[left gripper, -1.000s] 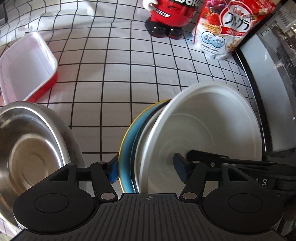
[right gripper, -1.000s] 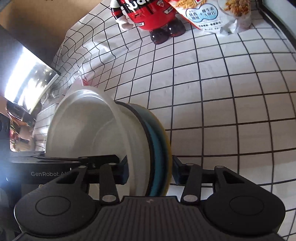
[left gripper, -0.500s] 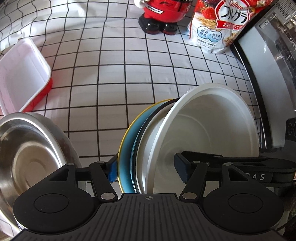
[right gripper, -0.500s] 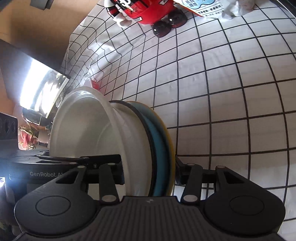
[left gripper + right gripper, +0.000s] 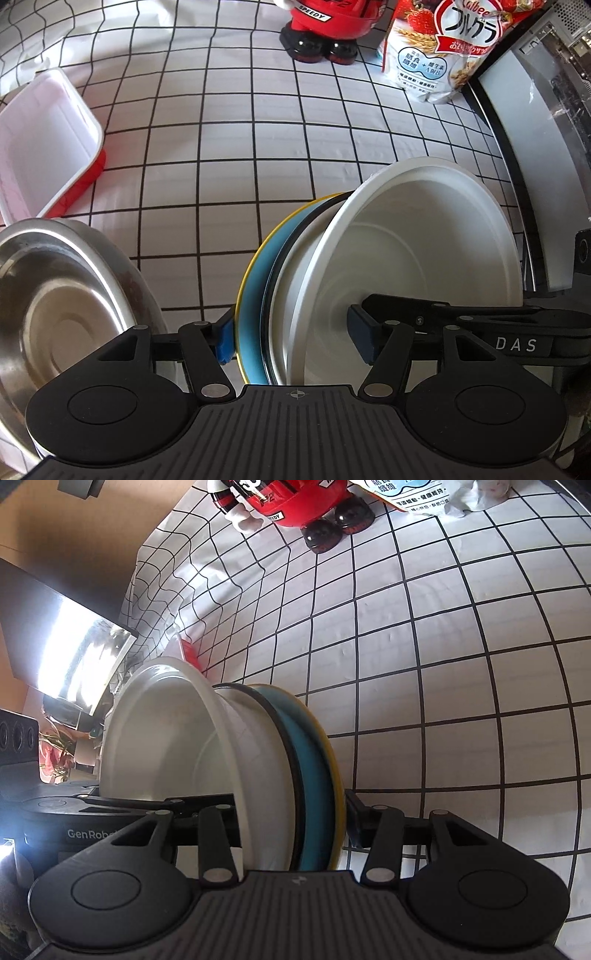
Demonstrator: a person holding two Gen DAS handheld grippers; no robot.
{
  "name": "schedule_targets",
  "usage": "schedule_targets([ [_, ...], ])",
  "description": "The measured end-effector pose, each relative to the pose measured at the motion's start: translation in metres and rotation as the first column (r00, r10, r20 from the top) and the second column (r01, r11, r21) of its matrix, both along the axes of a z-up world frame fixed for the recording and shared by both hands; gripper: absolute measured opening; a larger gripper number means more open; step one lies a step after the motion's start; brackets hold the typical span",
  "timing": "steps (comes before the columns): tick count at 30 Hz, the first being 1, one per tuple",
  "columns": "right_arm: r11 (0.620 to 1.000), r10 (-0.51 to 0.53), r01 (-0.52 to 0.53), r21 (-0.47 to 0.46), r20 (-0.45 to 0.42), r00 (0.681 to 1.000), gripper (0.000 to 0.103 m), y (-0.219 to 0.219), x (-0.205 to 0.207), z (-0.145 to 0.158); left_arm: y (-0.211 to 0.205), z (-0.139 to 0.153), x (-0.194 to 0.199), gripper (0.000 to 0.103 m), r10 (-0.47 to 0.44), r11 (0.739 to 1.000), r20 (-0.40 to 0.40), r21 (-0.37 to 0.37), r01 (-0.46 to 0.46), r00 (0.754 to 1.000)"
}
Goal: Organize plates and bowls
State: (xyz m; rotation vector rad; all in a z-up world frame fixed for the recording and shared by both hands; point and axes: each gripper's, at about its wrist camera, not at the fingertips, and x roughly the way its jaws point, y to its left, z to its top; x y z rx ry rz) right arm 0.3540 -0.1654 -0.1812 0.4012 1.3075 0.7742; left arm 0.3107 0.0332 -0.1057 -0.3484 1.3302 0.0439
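Both claws pinching same nested stack, held on edge above table (image 5: 229,155).

Left claw (image 5: 291,336): one pad on blue plate (image 5: 255,306) with yellow rim, other inside white bowl (image 5: 424,251).

Right claw (image 5: 291,819): same stack, opposite side; white bowl (image 5: 162,738), blue plate (image 5: 314,775).

Stack axis horizontal, bowl mouth toward right claw.

Steel bowl (image 5: 55,306) just left of left claw, which is nearer; likely next nesting target.

Red-and-white tray (image 5: 40,140) farther left.

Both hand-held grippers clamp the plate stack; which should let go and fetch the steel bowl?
Left. The steel bowl sits just beside the left hand-held gripper; the right wrist view doesn't show it.
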Motion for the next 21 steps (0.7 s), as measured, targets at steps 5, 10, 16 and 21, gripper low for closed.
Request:
schedule_targets([
  [5, 1.0, -0.003, 0.003, -0.003, -0.01, 1.0, 0.047, -0.0004, -0.0007, 0.0, -0.0005, 0.0004, -0.001, 0.065, -0.003, 1.0, 0.004, 0.001, 0.003, 1.0],
  [10, 1.0, -0.005, 0.005, -0.01, -0.009, 1.0, 0.047, 0.0002, -0.0018, 0.0006, -0.0006, 0.0007, -0.0012, 0.064, -0.003, 1.0, 0.005, 0.0, 0.003, 1.0],
  [16, 0.999, -0.004, 0.006, -0.051, 0.028, 1.0, 0.047, 0.0017, -0.0053, 0.0068, -0.0001, 0.001, -0.002, 0.065, -0.003, 1.0, 0.004, 0.002, 0.003, 1.0],
  [21, 0.998, -0.011, 0.013, -0.062, 0.033, 0.999, 0.047, 0.0019, -0.006, 0.0079, 0.0002, 0.0011, -0.0019, 0.065, -0.004, 1.0, 0.003, 0.003, 0.004, 1.0],
])
